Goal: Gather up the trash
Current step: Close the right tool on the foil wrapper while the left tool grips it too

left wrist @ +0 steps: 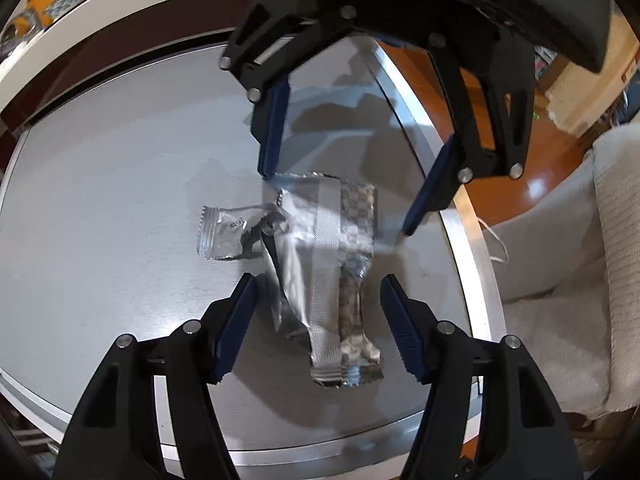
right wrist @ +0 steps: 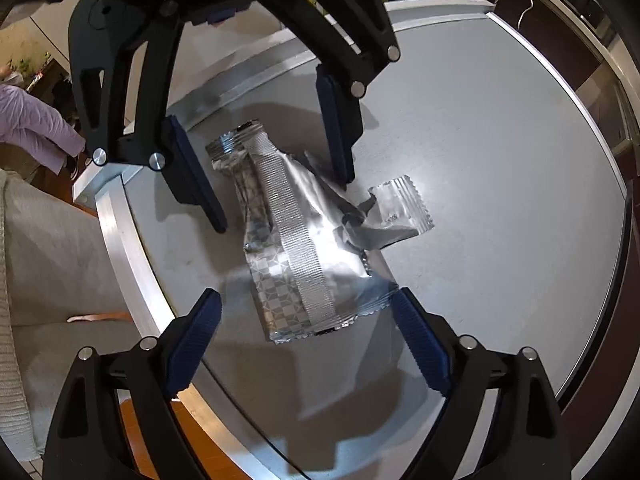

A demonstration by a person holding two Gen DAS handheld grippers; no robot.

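A long, crumpled silver foil wrapper with a grey checkered pattern (left wrist: 340,272) (right wrist: 292,248) lies flat on the grey round table with a brushed metal rim (left wrist: 100,168) (right wrist: 500,152), close to the table's edge. A smaller silver foil sachet with crimped ends (left wrist: 224,234) (right wrist: 400,210) lies just beside it, touching its torn flap. The left gripper (left wrist: 318,282) (right wrist: 284,200) hangs over one end of the long wrapper with its blue-padded fingers spread wide, released and gripping nothing. The right gripper (right wrist: 308,296) (left wrist: 340,204) faces it from the opposite end, likewise spread open and empty, its pads straddling the wrapper's other end. A pale grey fabric sofa (left wrist: 560,300) (right wrist: 52,260) stands beside the table, over orange wooden flooring (left wrist: 452,92).
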